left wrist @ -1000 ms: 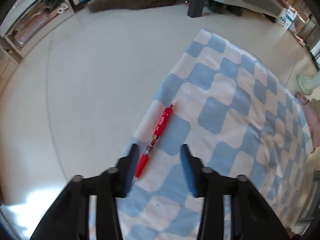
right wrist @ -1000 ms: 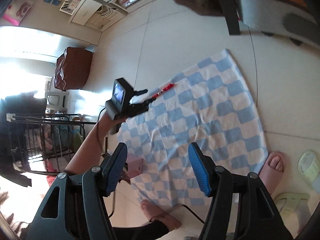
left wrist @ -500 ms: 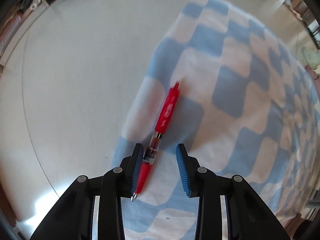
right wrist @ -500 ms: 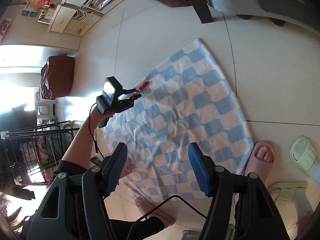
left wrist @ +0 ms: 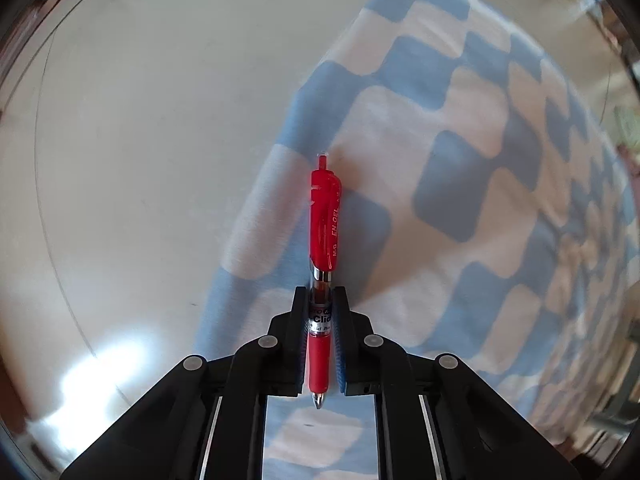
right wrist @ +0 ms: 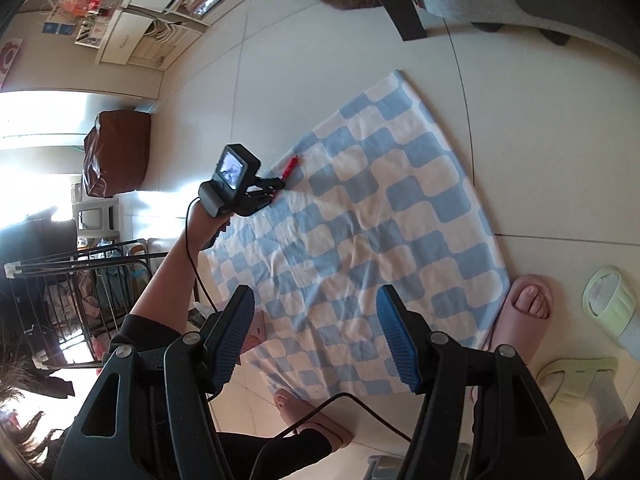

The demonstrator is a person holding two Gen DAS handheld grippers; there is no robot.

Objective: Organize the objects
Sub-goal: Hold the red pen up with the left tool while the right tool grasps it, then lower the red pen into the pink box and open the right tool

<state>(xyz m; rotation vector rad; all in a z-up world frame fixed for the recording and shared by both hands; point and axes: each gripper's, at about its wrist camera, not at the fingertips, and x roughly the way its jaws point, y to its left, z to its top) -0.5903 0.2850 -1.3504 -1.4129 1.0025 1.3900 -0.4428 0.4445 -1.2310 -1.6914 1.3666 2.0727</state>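
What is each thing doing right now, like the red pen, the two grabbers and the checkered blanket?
red pen: lying on the blanket's edge, pinched between the left grabber's pads.
left gripper: closing on the pen.
right gripper: open, holding nothing.
checkered blanket: spread on the floor, slightly wrinkled.

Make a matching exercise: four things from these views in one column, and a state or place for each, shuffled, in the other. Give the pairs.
Things:
1. red gel pen
2. left gripper
3. right gripper
4. checked blue and white cloth

States or places:
A. spread flat on the tiled floor
B. jaws apart, nothing between them
C. jaws closing on a barrel
D. lying near the cloth's edge, clicker end pointing away from the fingers

Pairs: 1-D, 2-C, 3-B, 4-A
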